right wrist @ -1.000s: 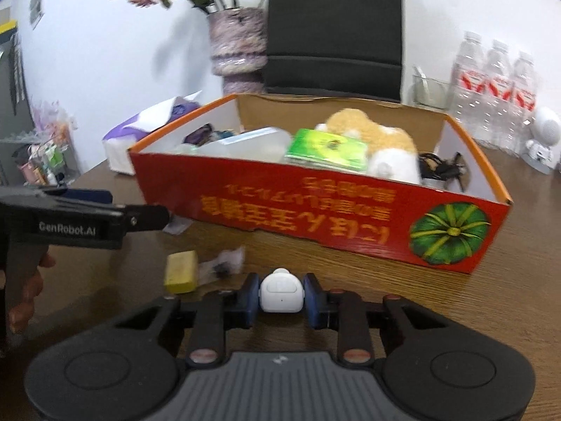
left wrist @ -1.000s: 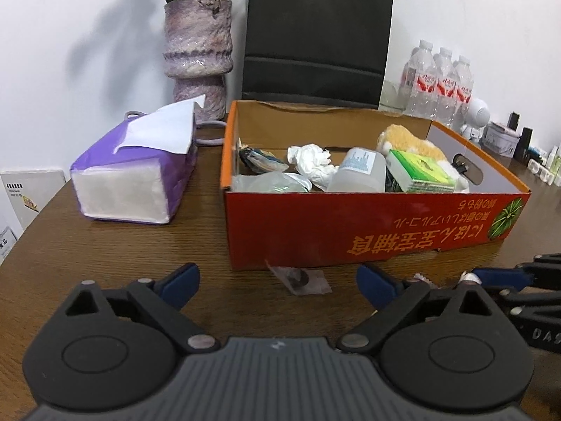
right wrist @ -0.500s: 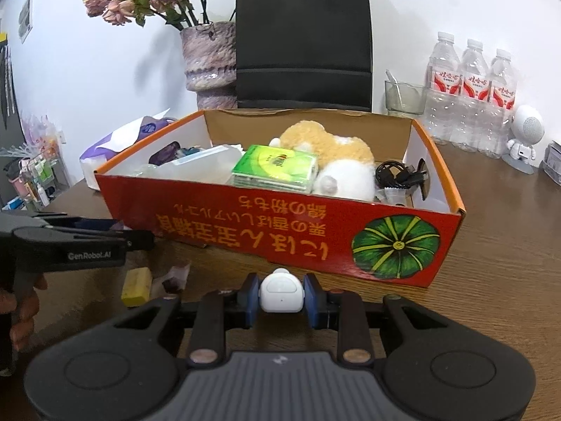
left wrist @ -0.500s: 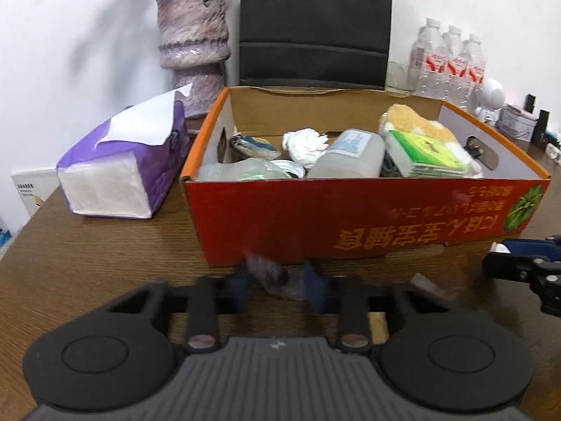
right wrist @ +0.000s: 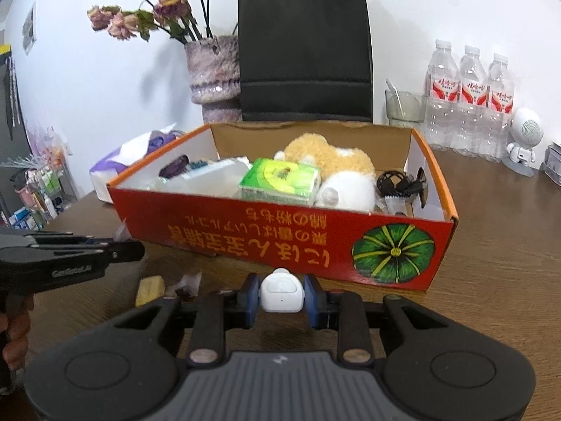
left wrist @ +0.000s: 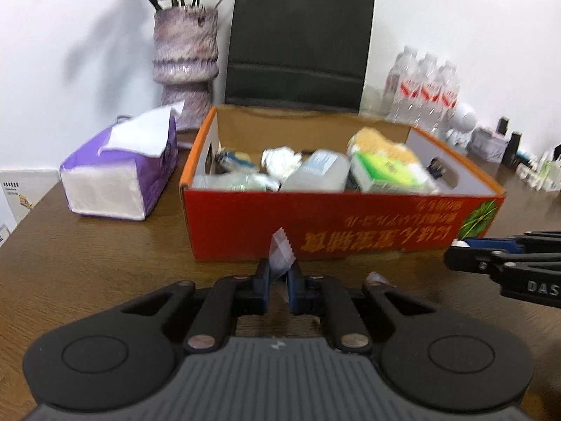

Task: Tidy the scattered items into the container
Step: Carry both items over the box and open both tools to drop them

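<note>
The red cardboard box [left wrist: 350,235] stands on the wooden table, holding a plush toy [right wrist: 326,154], a green tissue pack [right wrist: 280,180], a plastic bottle [left wrist: 315,175], crumpled paper and a black cable [right wrist: 399,182]. My left gripper [left wrist: 278,277] is shut on a clear plastic wrapper [left wrist: 281,254], held just above the table before the box's front wall. My right gripper [right wrist: 281,289] is shut on a small white rounded device [right wrist: 281,298], also in front of the box. A yellow block [right wrist: 150,289] and another wrapper [right wrist: 187,286] lie on the table between the two grippers.
A purple tissue pack [left wrist: 119,175] lies left of the box. Behind it stand a vase [left wrist: 186,66] with dried flowers and a black paper bag [left wrist: 298,42]. Water bottles [right wrist: 470,98], a glass [right wrist: 403,107] and a white figure [right wrist: 524,140] stand back right. A hand [right wrist: 15,329] holds the left gripper.
My left gripper went from open to shut on the clear wrapper and lifted it off the table. The right gripper kept its hold on the white device and rose a little.
</note>
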`<action>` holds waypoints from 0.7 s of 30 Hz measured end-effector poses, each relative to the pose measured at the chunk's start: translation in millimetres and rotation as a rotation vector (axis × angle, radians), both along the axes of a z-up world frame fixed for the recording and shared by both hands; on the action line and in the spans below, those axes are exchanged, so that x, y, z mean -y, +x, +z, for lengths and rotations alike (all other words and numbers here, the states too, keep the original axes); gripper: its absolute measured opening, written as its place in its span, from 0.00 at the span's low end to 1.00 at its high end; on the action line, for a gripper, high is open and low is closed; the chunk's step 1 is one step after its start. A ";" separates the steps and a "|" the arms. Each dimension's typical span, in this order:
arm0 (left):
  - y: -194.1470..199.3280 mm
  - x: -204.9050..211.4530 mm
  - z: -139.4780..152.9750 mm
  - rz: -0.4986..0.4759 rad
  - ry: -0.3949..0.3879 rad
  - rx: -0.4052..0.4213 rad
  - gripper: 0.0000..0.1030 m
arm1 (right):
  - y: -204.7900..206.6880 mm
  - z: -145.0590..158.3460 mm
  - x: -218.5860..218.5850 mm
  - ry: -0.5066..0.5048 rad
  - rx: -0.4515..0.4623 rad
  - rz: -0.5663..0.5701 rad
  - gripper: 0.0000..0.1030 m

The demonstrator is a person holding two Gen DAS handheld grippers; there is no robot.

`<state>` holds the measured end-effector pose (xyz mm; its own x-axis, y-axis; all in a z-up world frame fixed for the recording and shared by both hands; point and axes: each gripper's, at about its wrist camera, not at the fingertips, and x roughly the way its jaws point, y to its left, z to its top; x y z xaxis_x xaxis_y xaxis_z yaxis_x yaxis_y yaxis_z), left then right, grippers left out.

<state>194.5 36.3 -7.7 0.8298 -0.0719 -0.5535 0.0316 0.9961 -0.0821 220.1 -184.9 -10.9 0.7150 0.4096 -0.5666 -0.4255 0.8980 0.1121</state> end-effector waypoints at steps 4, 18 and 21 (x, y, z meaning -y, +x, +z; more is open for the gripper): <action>-6.1 3.2 25.7 -0.035 0.003 0.085 0.10 | -0.1 20.5 7.1 0.033 0.053 -0.006 0.25; 81.7 9.7 65.5 -0.018 -0.015 0.238 0.10 | 94.5 69.5 18.1 0.063 0.203 -0.175 0.25; 109.0 8.6 63.1 -0.010 -0.020 0.232 0.10 | 119.9 63.6 14.1 0.059 0.180 -0.183 0.25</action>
<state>303.5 27.7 55.4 0.9337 -0.0897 -0.3466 0.0616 0.9939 -0.0913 340.1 -199.0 52.7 0.8675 0.2926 -0.4022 -0.2742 0.9560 0.1041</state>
